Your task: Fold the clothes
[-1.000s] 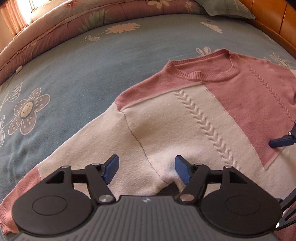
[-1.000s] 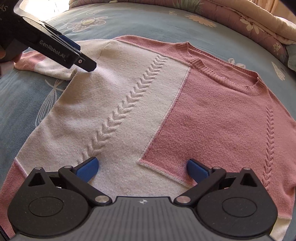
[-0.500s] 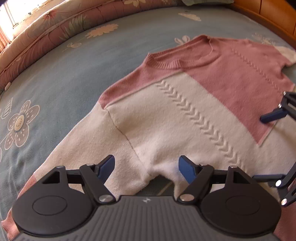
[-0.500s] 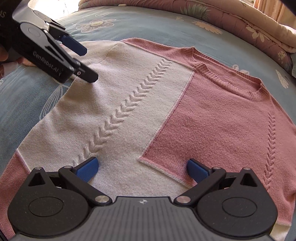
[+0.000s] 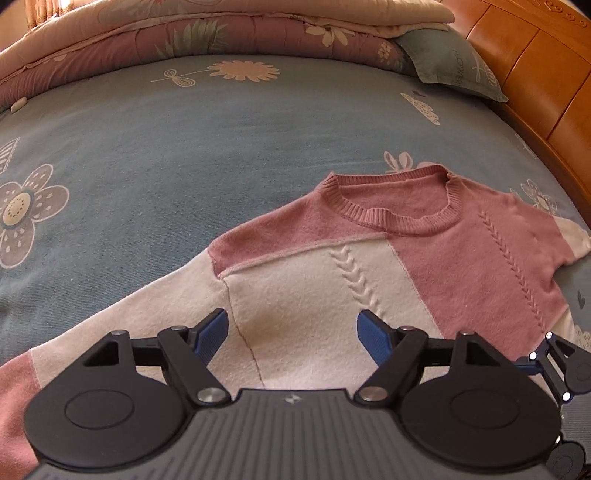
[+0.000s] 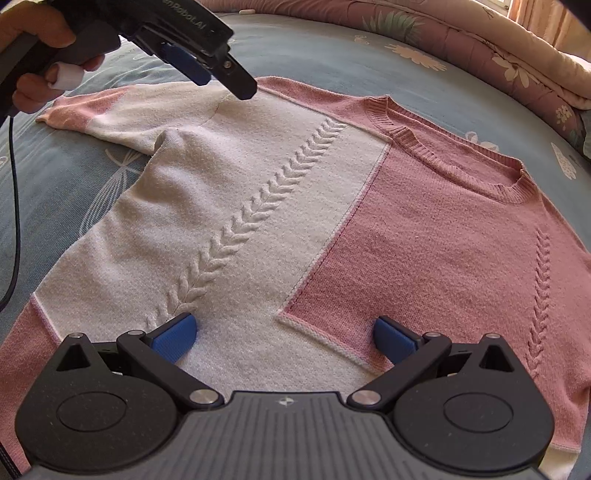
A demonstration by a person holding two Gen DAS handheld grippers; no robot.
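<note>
**Sweater lay spread flat, both tongs agape above it**

The left gripper (image 5: 291, 334) had its blue pads wide apart with nothing between them, poised over the cream shoulder seam in the lower middle of its own frame. The right gripper (image 6: 282, 338) was likewise spread and empty, hovering over the step where the cream panel met the pink, low in its frame. In the right wrist view the left gripper (image 6: 207, 70) showed again at upper left, held by a hand (image 6: 40, 48) above the sleeve join; how close it stood to the cloth was hard to judge from there.

The pink-and-cream sweater (image 6: 280, 221) lay face up on the blue floral bedsheet (image 5: 184, 147), body open and uncreased, the left sleeve (image 6: 110, 114) stretched out toward the upper left of the right wrist frame. No fold showed anywhere in it, so all of the folding remained to be seen in the cloth: sleeves in, then the body doubled.

Its long axis, hem to ribbed neckline (image 5: 399, 218), ran from the lower edge of the left wrist frame up toward the upper right, neck pointing at the rolled quilt (image 5: 221, 33) and wooden headboard (image 5: 535, 66).
</note>
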